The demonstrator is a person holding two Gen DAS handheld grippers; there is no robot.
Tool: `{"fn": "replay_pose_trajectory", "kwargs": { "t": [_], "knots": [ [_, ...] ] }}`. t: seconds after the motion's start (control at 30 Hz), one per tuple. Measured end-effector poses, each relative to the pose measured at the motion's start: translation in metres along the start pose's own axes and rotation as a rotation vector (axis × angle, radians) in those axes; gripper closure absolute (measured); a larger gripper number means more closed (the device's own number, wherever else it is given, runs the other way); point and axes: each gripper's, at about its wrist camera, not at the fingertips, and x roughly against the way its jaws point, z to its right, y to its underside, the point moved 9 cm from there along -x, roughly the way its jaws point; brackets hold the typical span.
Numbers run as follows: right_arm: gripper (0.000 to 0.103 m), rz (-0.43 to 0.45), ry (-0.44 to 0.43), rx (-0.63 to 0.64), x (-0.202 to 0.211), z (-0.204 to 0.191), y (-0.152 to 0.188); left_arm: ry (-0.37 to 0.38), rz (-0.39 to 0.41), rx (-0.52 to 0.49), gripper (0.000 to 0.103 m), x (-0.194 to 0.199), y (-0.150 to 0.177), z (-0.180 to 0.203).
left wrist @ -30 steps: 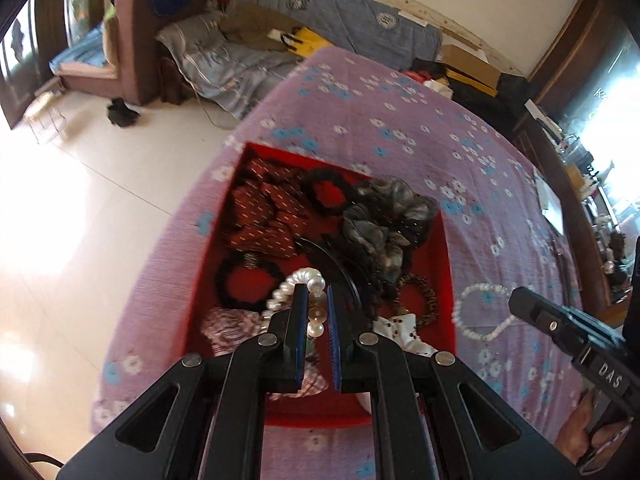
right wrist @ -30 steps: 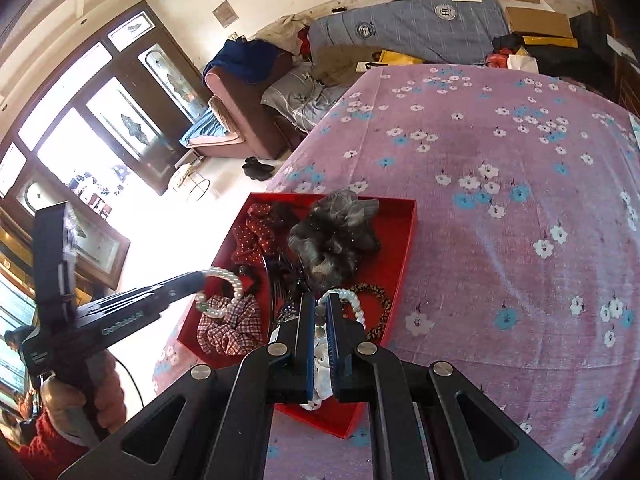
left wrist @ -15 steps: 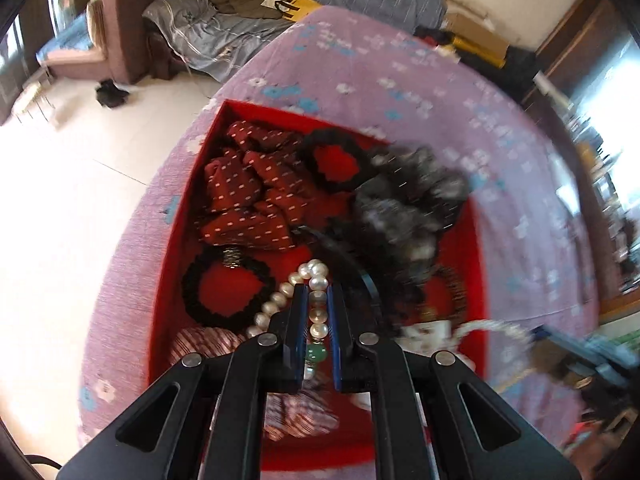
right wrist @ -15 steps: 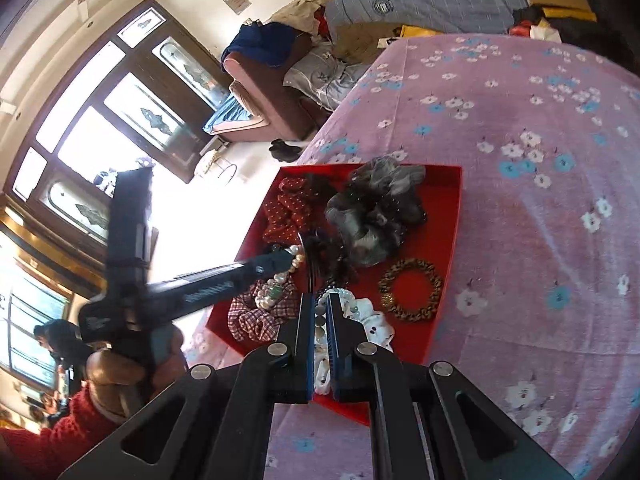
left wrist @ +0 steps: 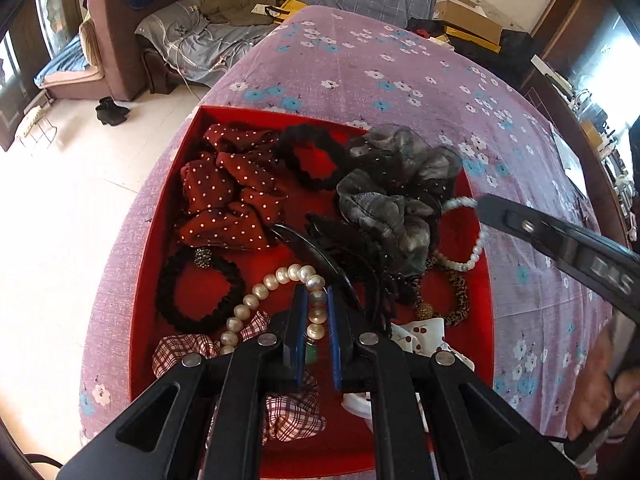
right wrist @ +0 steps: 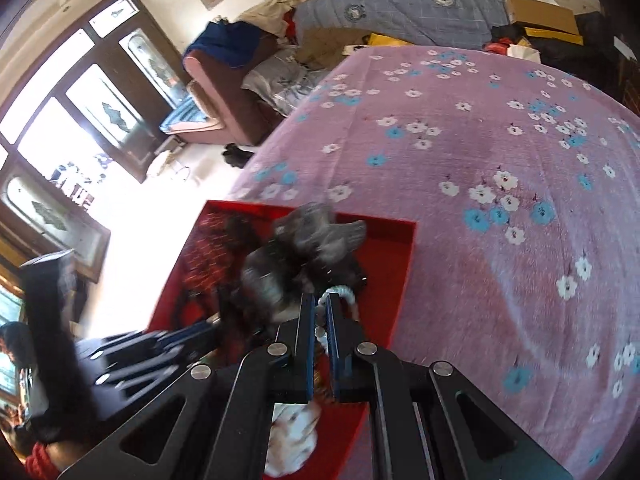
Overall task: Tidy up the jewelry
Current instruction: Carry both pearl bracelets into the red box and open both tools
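Bed, red tray [left wrist: 140,280]: our left tongs [left wrist: 316,308] and right tongs [right wrist: 318,312] each pinch pearls; strands may snag scrunchies.

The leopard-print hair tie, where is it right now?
In the left wrist view, the leopard-print hair tie lies in the red tray's right part, just below the grey scrunchie.

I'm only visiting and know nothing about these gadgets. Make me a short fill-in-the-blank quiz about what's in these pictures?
1. The hair ties and bracelets lie in a shallow tray coloured ____.
2. The left gripper has its jaws shut on a bracelet of large cream ____.
3. The dark red scrunchie is patterned with white ____.
4. The tray sits on a purple cloth printed with ____.

Missing words: red; pearls; dots; flowers
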Motion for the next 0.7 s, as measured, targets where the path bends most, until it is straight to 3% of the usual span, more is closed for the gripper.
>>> {"fn": "replay_pose_trajectory", "kwargs": {
  "t": [0.27,0.6,0.7],
  "knots": [
    [0.096,-0.017,0.083,0.053,-0.02,0.006,-0.002,-0.071,0.029,-0.028,0.094,0.011,0.001,-0.001],
    [0.096,-0.033,0.122,0.073,-0.034,0.016,-0.007,-0.139,0.087,-0.031,0.094,0.037,-0.001,0.001],
    [0.096,-0.036,0.118,0.077,-0.035,0.015,-0.008,-0.163,0.105,-0.02,0.088,0.05,-0.004,-0.002]
  ]
}}
